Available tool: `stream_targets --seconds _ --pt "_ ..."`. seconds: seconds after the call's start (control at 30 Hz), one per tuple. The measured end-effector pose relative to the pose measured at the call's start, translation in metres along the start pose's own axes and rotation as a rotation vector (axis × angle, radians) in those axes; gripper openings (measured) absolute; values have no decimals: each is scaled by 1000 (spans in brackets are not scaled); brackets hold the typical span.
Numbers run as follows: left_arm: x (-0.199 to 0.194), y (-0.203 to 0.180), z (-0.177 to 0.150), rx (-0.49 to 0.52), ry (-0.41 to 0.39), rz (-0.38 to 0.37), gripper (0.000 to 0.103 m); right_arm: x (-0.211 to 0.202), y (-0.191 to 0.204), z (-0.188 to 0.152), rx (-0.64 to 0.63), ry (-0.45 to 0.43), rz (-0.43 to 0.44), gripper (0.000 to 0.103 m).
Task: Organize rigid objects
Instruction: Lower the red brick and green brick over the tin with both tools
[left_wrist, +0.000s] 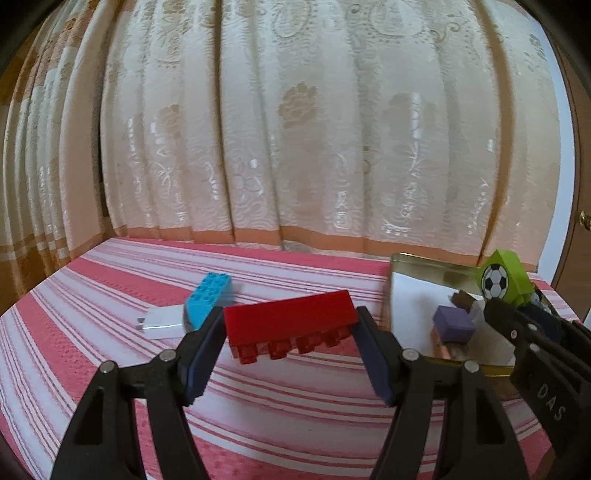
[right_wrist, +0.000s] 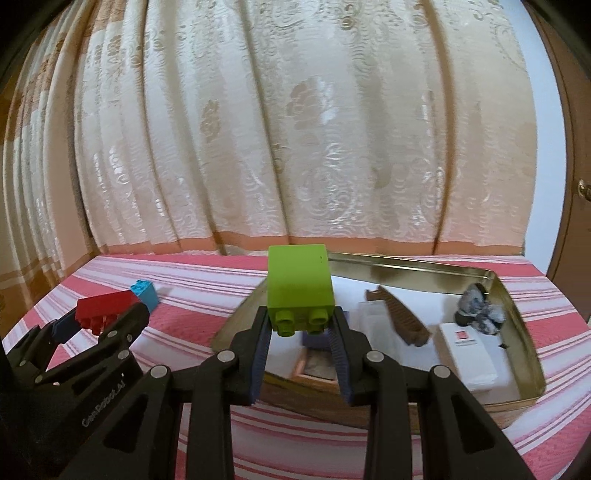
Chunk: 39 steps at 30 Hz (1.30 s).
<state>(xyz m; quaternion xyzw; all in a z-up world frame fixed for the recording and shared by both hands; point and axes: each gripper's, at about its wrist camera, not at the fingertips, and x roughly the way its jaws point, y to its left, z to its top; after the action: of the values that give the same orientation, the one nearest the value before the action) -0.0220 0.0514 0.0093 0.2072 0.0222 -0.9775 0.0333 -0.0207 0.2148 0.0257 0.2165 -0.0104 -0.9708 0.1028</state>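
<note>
Here a pink striped cloth (left_wrist: 110, 295) meets cream patterned curtains (left_wrist: 295, 129).

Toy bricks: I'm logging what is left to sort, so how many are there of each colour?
Red brick, held in the left tongs: 1
Green brick, held in the right tongs: 1
Blue brick, lying on the striped cloth: 1
Total: 3
</note>
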Motion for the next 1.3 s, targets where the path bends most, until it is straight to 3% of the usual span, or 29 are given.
stream_targets --seconds 0.67,0.93,1.3 --pt "-6 -64 3 63 -34 -90 70 -4 -90 9 92 11 -163 34" --pt "-6 -90 6 95 -45 -124 70 -5 -117 8 77 18 -262 34" --pt "1 -129 6 137 -33 -173 70 -2 -141 8 74 37 -320 34"
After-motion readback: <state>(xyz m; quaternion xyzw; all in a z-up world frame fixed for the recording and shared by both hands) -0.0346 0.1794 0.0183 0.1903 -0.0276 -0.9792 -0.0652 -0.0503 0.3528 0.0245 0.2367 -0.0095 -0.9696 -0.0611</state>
